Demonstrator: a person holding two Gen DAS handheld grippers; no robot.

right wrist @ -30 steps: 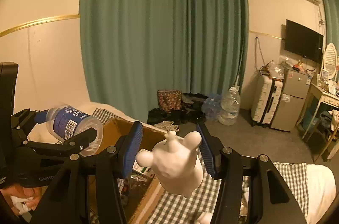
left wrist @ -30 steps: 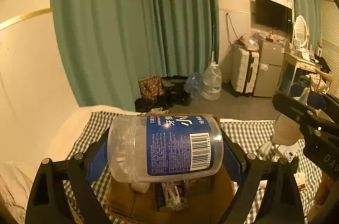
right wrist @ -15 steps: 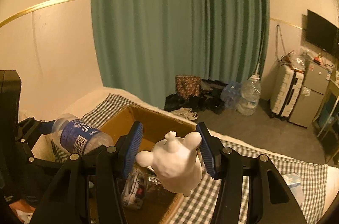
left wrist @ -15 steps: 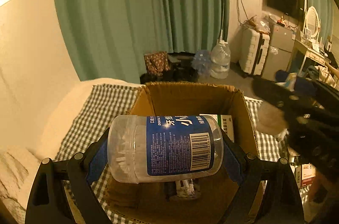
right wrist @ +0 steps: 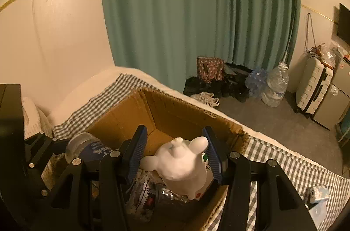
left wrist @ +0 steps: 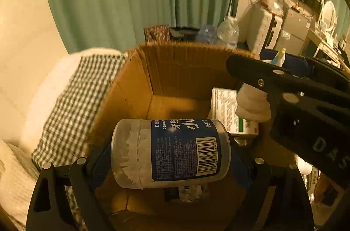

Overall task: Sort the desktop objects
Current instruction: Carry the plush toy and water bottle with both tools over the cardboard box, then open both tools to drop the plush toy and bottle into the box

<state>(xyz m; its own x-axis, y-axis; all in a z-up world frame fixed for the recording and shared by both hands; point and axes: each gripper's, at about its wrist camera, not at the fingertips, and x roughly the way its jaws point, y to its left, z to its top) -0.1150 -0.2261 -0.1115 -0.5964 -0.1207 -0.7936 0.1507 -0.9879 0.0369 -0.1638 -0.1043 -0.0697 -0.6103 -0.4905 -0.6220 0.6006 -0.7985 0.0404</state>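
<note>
My left gripper (left wrist: 169, 154) is shut on a clear plastic jar with a blue label (left wrist: 170, 150), held sideways over the open cardboard box (left wrist: 175, 69). The jar also shows in the right wrist view (right wrist: 87, 149). My right gripper (right wrist: 175, 154) is shut on a white animal figurine (right wrist: 181, 163), held over the same box (right wrist: 175, 108). In the left wrist view the right gripper (left wrist: 284, 86) and figurine (left wrist: 251, 104) hang over the box's right side.
The box holds a white carton (left wrist: 229, 113) and small packets (right wrist: 148, 193). It sits on a checked cloth (left wrist: 74, 104) on a bed. A small box (right wrist: 317, 196) lies on the cloth at right. Wall at left, curtain (right wrist: 196, 12) behind.
Both grippers have tipped down and moved forward over the box, each keeping its object. The right gripper now hangs inside the box's right side.
</note>
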